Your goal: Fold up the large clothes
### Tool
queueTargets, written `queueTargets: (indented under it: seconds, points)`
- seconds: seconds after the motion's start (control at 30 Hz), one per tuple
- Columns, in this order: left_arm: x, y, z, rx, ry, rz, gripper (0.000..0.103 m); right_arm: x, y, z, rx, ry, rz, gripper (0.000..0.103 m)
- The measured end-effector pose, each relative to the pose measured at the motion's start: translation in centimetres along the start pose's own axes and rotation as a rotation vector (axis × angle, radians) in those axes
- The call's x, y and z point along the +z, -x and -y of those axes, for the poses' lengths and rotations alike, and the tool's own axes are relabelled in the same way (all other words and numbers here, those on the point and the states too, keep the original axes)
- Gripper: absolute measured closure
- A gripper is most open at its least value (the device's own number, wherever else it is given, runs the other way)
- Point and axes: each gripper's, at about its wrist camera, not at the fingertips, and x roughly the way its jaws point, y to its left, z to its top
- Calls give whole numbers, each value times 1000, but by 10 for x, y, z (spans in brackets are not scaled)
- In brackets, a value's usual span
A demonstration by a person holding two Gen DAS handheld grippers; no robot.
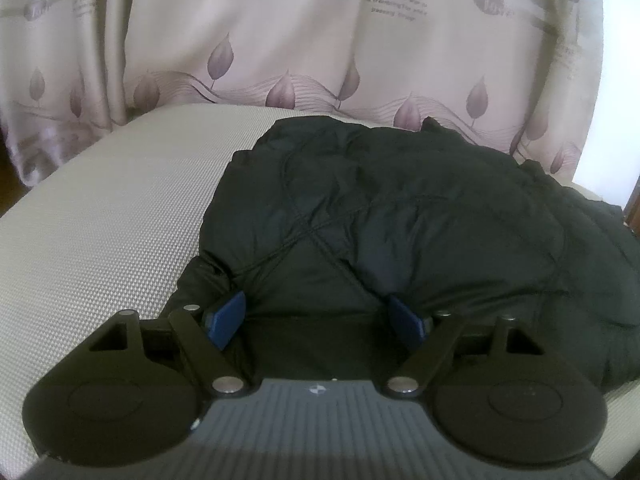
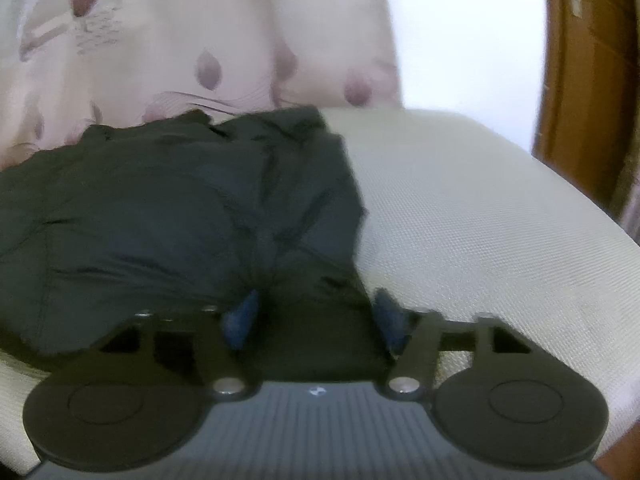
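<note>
Already the dark padded jacket (image 1: 400, 216) is seen gathered into a compact bundle on the pale mattress (image 1: 100, 216), while the near hem is straddled, not pinched, by the spread left hand-held gripper (image 1: 314, 316) and the spread right hand-held gripper (image 2: 316, 316), so little folding is judged to be left.

Dim indoor light, white glare at the right, fisheye-curved edges; the right wrist view is motion-blurred.

Right-wrist view blurred; jacket (image 1: 400, 220) edge-cropped

Black quilted jacket (image 1: 400, 216), puffy & creased, lies folded in a heap on the mattress (image 1: 100, 220), nr its far edge.
</note>
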Motion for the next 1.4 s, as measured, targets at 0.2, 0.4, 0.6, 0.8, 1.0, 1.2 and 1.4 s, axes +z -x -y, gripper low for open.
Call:
queueTargets:
  seconds: [0.2, 0.4, 0.6, 0.8, 1.0, 1.2, 1.4]
  points:
    - [0, 1, 2, 1, -4, 0, 24, 7, -1, -3, -23, 10, -37, 23]
    - [-1, 6, 4, 2, -33, 33, 22, 19, 6, -6, -85, 27, -58, 16]
    - [6, 25, -5, -50, 18, 86, 13, 40, 38, -32, -169, 119, 27, 15]
    - [20, 43, -20, -96, 47, 115, 8, 63, 54, -65, -186, 226, 61, 12]
    - [31, 50, -33, -105, 16, 135, 5, 75, 61, -92, -166, 274, 66, 10]
    - [37, 47, -38, -75, -34, 157, 0, 87, 58, -110, -152, 287, 64, 5]
    - [42, 28, -48, -84, -47, 117, 0, 93, 51, -125, -180, 309, 52, 2]
